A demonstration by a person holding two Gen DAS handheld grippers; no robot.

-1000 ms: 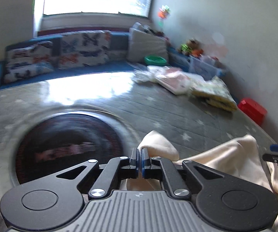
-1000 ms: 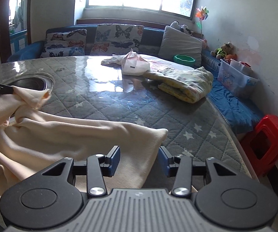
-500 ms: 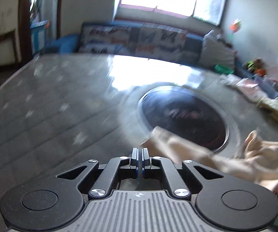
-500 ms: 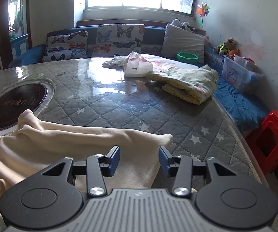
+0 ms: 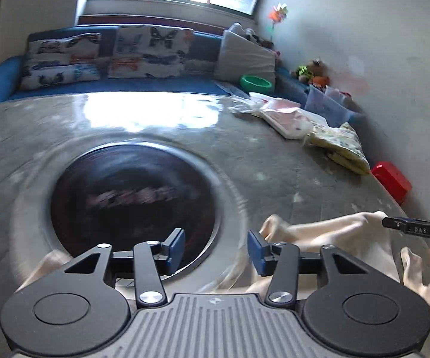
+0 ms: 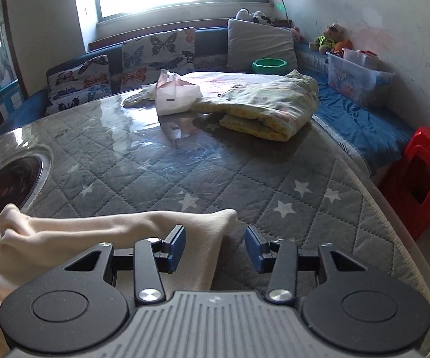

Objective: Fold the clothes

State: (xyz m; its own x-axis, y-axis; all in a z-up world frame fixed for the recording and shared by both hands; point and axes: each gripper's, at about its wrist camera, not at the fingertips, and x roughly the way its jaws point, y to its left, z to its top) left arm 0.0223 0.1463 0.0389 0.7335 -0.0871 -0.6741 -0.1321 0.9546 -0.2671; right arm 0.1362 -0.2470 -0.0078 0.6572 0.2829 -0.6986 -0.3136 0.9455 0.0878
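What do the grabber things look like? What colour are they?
The left gripper and right gripper look the same: black metal arms with silver screws, two round black discs, a grey ribbed body with a tiny round logo, and blue pads on the jaws. No cables or sleeves show.

Your path ahead over the quilted table cover (image 6: pixel 203 167) lies open — folded yellow blanket (image 6: pixel 262 110) and white packet (image 6: pixel 174 97) block the far edge.

We see a cream garment (image 6: pixel 101 238) lying rumpled along the near edge of the quilted tabletop (image 6: pixel 215 167), unfolded.
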